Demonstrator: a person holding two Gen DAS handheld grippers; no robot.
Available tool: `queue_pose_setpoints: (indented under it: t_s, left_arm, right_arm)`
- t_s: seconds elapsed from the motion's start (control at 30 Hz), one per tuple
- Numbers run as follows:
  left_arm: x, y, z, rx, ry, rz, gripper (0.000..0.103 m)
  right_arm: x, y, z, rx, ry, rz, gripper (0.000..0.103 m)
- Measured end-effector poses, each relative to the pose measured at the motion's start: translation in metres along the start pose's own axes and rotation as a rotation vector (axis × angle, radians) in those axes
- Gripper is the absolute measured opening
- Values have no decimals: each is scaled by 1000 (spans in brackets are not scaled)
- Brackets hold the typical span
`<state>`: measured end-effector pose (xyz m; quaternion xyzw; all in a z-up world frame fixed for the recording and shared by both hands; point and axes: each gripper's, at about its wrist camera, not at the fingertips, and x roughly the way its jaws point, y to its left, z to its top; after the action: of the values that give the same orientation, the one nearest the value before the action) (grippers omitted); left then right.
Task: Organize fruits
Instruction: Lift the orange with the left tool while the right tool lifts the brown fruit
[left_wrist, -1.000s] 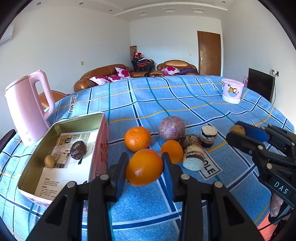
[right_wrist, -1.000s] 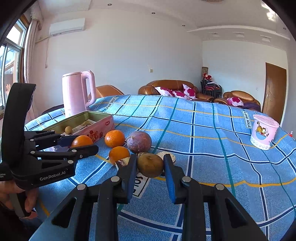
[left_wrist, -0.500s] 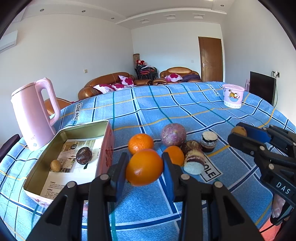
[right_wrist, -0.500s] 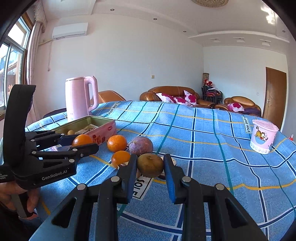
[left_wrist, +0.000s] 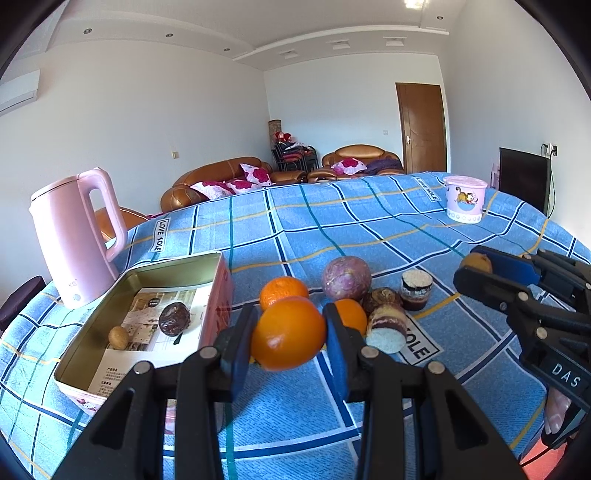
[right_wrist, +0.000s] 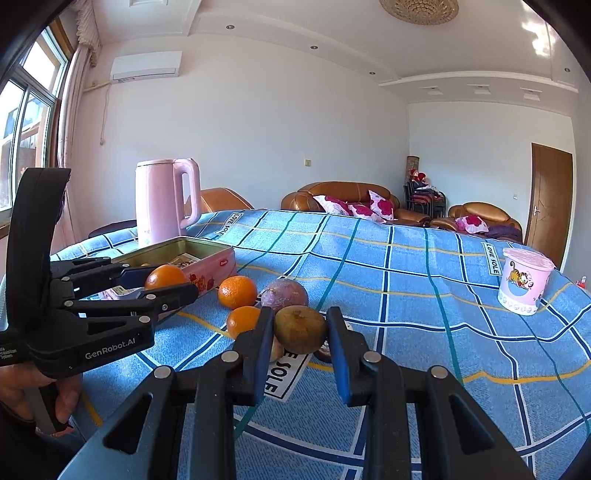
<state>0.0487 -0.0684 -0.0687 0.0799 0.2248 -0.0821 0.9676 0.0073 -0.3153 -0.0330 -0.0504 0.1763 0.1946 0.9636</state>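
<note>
Gripping an orange (left_wrist: 289, 333), the left hand-held gripper (left_wrist: 288, 338) has lifted slightly; the right hand-held gripper (right_wrist: 300, 334) clasps brown fruit (right_wrist: 300, 329), both bound for the tin (left_wrist: 110, 295) at left.

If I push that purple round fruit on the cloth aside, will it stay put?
Probably not: the purple round fruit looks nearly spherical, so it would likely roll. The soft checked cloth may slow it a little. One orange lies close beside it, so a push may knock that one rolling too.
</note>
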Motion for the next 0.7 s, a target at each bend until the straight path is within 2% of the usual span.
queue_pose_setpoints:
  t_s: [0.7]
  left_arm:
    - [-9, -1, -2, 12, -62, 15, 38]
  right_arm:
    - [-9, 2, -2, -15, -53, 5, 31]
